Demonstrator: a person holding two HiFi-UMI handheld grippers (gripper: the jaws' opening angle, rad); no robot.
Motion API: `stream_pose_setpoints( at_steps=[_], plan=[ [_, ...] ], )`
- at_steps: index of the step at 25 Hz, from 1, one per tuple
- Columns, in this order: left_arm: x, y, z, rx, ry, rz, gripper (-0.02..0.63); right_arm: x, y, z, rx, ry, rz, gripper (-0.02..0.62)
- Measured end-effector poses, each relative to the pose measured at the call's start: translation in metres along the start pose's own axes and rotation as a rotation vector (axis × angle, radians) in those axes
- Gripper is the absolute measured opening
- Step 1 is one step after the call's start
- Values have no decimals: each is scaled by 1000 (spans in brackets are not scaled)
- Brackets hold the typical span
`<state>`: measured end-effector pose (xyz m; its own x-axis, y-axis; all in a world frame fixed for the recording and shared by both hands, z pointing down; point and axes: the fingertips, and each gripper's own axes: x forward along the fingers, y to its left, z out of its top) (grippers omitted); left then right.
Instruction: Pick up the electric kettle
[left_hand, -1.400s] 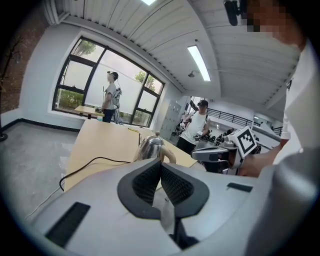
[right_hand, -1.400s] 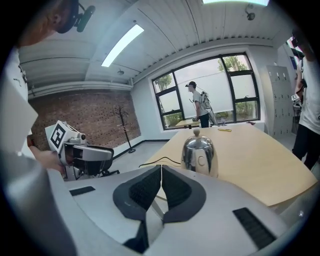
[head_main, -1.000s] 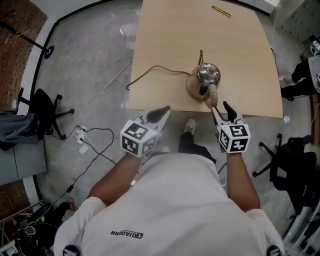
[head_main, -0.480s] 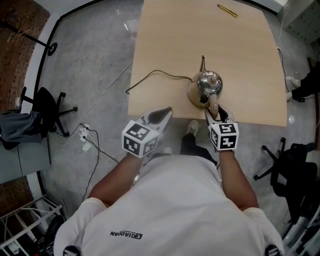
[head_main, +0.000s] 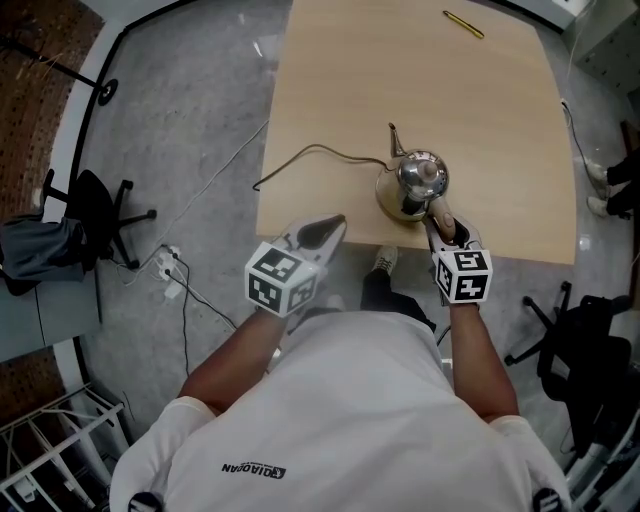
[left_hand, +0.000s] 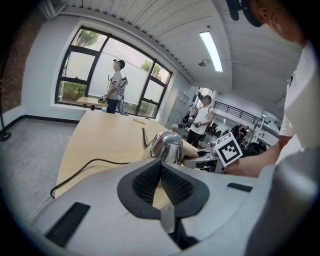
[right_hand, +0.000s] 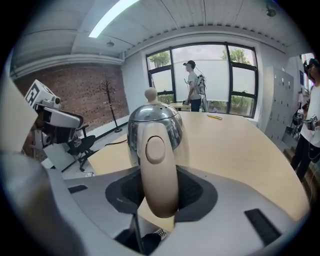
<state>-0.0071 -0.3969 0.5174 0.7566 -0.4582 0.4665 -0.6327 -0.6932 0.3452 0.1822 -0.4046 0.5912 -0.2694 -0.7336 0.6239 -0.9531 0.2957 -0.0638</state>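
Note:
The steel electric kettle (head_main: 418, 180) with its beige handle (head_main: 440, 212) stands on a beige base near the front edge of the wooden table (head_main: 330, 90). My right gripper (head_main: 443, 225) reaches over that edge. Its jaws are closing, one on each side of the handle (right_hand: 159, 175), and I see no firm press of the pads. In the right gripper view the kettle (right_hand: 155, 125) fills the middle. My left gripper (head_main: 328, 222) hangs shut and empty just off the table's front edge, left of the kettle (left_hand: 166, 145).
A black cord (head_main: 310, 155) runs from the kettle's base left across the table and over its edge. A yellow pen (head_main: 464, 24) lies at the far side. Office chairs (head_main: 95, 215) and floor cables (head_main: 180, 280) stand to the left, another chair (head_main: 585, 340) to the right.
My right gripper has come forward and down from the table's edge, so the kettle's handle now lies between its jaws. The left gripper has hardly shifted.

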Motion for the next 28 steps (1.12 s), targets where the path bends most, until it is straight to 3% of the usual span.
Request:
stream_pose_setpoints(
  at_steps=[4,9,15,20,24,28],
  plan=[
    [1,1,6,3,-15,6,-5,-5,7,18,-88,-55,19,106],
    [-7,7,9,0,-32,33,-5,-2,14,53,-107,-127,34,103],
    [-26,15,14,-4,-67,73,-5,-8,11,98,44,-235,73,101],
    [-46,13,20,-12,-123,82,-5,-33,26,131,86,-314,138,101],
    [-63,3,24,-9,-167,66,-5,-55,43,138,158,-349,182,101],
    [-85,-7,23,-68,-208,18,-5,-73,58,130,261,-357,212,101]
  ],
)
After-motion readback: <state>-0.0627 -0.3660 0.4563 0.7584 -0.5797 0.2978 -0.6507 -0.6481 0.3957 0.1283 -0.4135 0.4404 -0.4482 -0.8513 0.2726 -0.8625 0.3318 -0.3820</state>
